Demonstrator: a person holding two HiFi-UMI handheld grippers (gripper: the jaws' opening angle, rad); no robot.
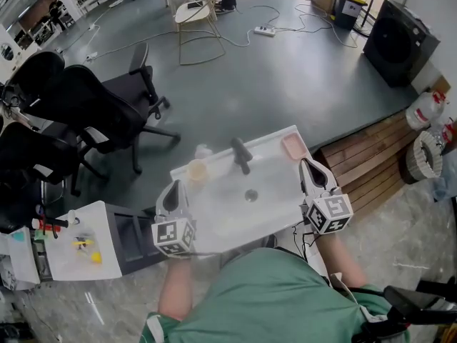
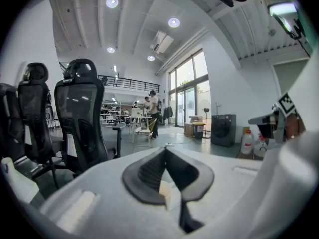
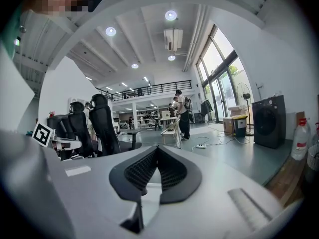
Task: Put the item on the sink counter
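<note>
- The left tool hangs low over the near left corner of the white sink surface. Its jaws are pressed fully together and hold nothing. In the left gripper view a pale beige shape shows through the gap behind the meeting tips; I cannot tell what it is. With the jaws closed like this, a sideways swing would act as a blunt push.
- The cup, which I take to be the item, stands upright on the surface's left rim, near the left tool but apart from it. It looks light and sits close to the outer edge. A nudge could tip it into the basin or off onto the floor.
- The faucet stands up just beside the cup. A tool reaching across could catch on it and jolt everything nearby.
- The pink dish lies at the back right corner, near the right tool, and a careless forward move could shove it off.
- The right tool is over the right edge, jaws likewise together and empty. Leaning it on the rim might rock the surface if the unit is not fixed.
</note>
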